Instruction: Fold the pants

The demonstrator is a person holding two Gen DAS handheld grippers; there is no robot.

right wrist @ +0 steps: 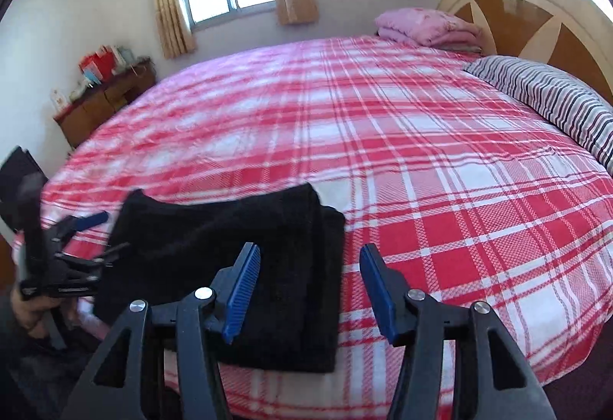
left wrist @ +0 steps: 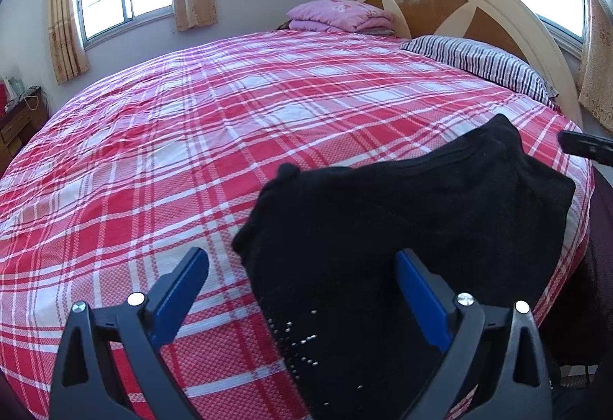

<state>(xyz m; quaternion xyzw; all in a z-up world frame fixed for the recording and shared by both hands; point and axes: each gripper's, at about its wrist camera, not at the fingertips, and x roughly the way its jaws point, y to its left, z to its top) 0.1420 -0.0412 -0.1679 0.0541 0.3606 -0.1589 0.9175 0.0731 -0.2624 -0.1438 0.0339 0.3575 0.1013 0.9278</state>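
A: How far along does the folding look?

B: Nearly done, I'd judge. The black pants (right wrist: 230,278) lie as a compact, layered bundle at the lower left of the right wrist view, on the near edge of the plaid bedsheet (right wrist: 421,159). In the left wrist view the same pants fill the lower right, with a small studded pattern showing near the bottom centre.

A: Anything left to do?

B: Possibly one more fold or some squaring up. The upper edge of the bundle looks uneven and one corner pokes up, so it isn't a tidy rectangle yet. Whether another fold is intended, I can't say.

A: And the grippers, starting at the left?

B: The left gripper (left wrist: 302,290) points forward over the bed from the bottom of its own view, fingers spread wide. The pants lie between and beyond them, but nothing is pinched. In the right wrist view it shows at the far left edge, held in a hand (right wrist: 28,312), just beside the bundle's left side.

A: The right one?

B: The right gripper (right wrist: 310,290) sits at bottom centre, fingers apart and holding nothing. Its left finger (right wrist: 241,290) hangs over the bundle's right part, and the other over bare sheet. I can't tell whether it touches the cloth.
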